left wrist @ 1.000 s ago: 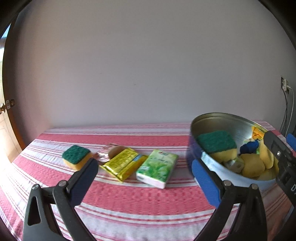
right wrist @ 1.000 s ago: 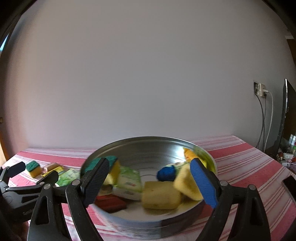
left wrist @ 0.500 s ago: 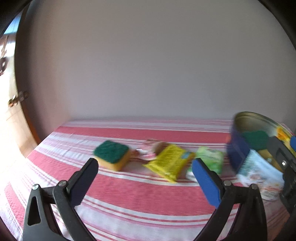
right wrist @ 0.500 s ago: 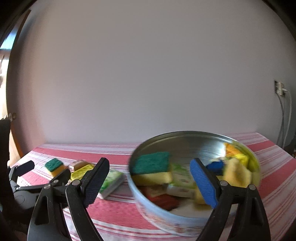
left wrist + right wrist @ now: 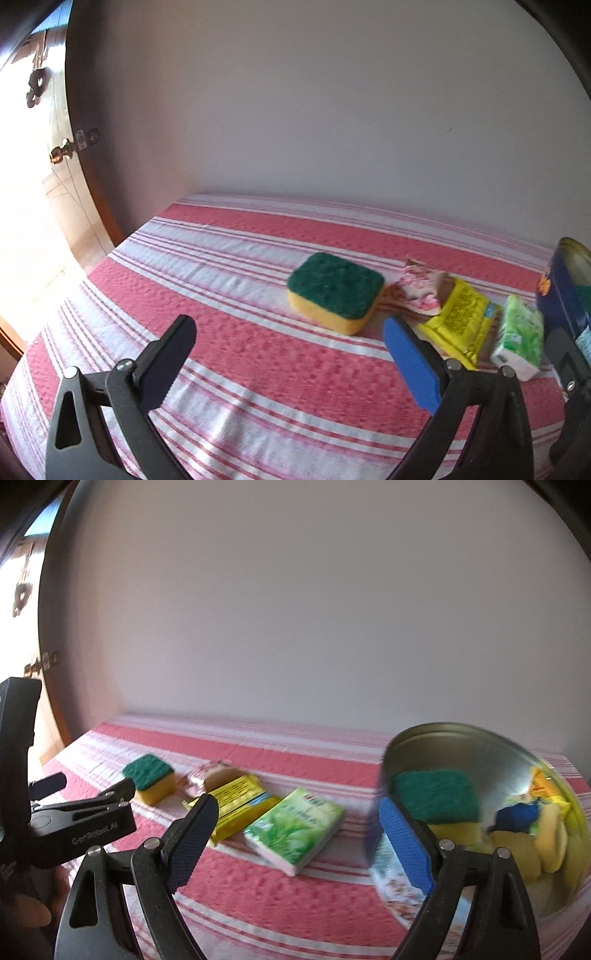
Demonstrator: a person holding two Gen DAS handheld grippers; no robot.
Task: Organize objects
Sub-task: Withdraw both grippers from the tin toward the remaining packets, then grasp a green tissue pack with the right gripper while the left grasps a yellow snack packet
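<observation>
A green-and-yellow sponge (image 5: 334, 291) lies on the striped cloth, with a pink wrapper (image 5: 421, 290), a yellow packet (image 5: 458, 325) and a green tissue pack (image 5: 519, 341) in a row to its right. My left gripper (image 5: 291, 365) is open and empty, just in front of the sponge. My right gripper (image 5: 295, 842) is open and empty, above the tissue pack (image 5: 295, 827). A round metal tin (image 5: 461, 746) at the right holds a sponge (image 5: 436, 794) and several small items. The left gripper (image 5: 79, 794) shows at the left of the right wrist view.
The table with its red-and-white striped cloth (image 5: 240, 354) stands against a plain wall. A wooden door (image 5: 55, 155) is at the left, past the table's left edge. The tin's blue wall (image 5: 561, 295) is at the right edge of the left wrist view.
Both grippers have swung left. The loose sponge has come toward the middle of the left view; the tin has slid to the right edge. Both stay open.
</observation>
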